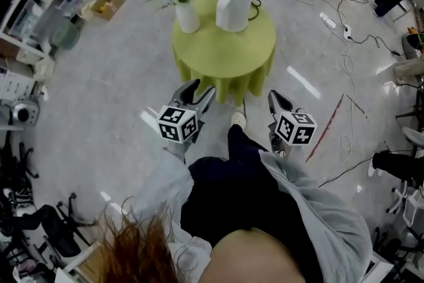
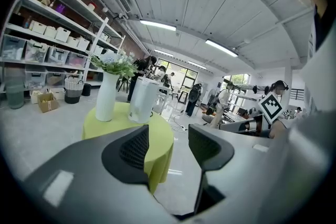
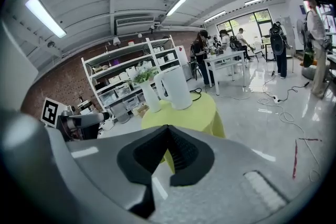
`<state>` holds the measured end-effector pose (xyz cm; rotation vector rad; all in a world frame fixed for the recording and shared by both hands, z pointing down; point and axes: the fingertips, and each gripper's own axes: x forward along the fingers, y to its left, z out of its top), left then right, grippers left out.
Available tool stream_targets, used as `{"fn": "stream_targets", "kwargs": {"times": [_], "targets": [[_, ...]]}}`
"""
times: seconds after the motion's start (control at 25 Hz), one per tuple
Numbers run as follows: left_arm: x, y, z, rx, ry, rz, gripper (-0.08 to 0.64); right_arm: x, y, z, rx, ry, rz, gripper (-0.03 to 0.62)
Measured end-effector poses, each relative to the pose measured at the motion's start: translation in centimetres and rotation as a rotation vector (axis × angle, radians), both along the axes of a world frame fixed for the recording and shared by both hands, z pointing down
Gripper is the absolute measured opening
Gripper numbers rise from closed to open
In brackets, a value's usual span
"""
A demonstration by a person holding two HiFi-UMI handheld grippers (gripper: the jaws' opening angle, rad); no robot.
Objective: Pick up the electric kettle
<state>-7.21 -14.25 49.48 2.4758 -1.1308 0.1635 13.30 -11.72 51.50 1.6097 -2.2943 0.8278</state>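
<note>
A white vase of flowers (image 1: 186,8) is set at the left edge of the round green worktop (image 1: 222,59); cables (image 1: 346,61) are strewn over the floor at the right. The electric kettle (image 1: 233,3) is placed toward the far edge, beside the vase, well apart from both grippers. The left hand-held gripper (image 1: 198,89) is held with jaws apart and empty. The right hand-held gripper (image 1: 275,98) is closed on nothing.

Round table in yellow-green cloth (image 1: 225,56), white vase of flowers (image 1: 187,15) on it, loose cables (image 1: 346,63) on floor (image 1: 99,109)
</note>
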Motion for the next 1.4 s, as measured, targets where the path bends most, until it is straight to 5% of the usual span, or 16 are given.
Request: {"fn": "stream_targets", "kwargs": {"times": [0.68,1.12,1.4], "targets": [[5.1,-11.4,0.3,0.012,-0.025,-0.055,0.250,5.8,-11.9,0.6,0.004,-0.014,-0.043,0.002],[4.6,-13.3,0.6,-0.003,-0.065,-0.088,0.268,4.5,-14.2,1.7,-0.025,-0.076,-0.080,0.002],[4.6,-16.2,0.3,0.009,-0.085,-0.031,0.281,4.3,-15.1,2.3,-0.054,-0.084,-0.042,0.002]]}}
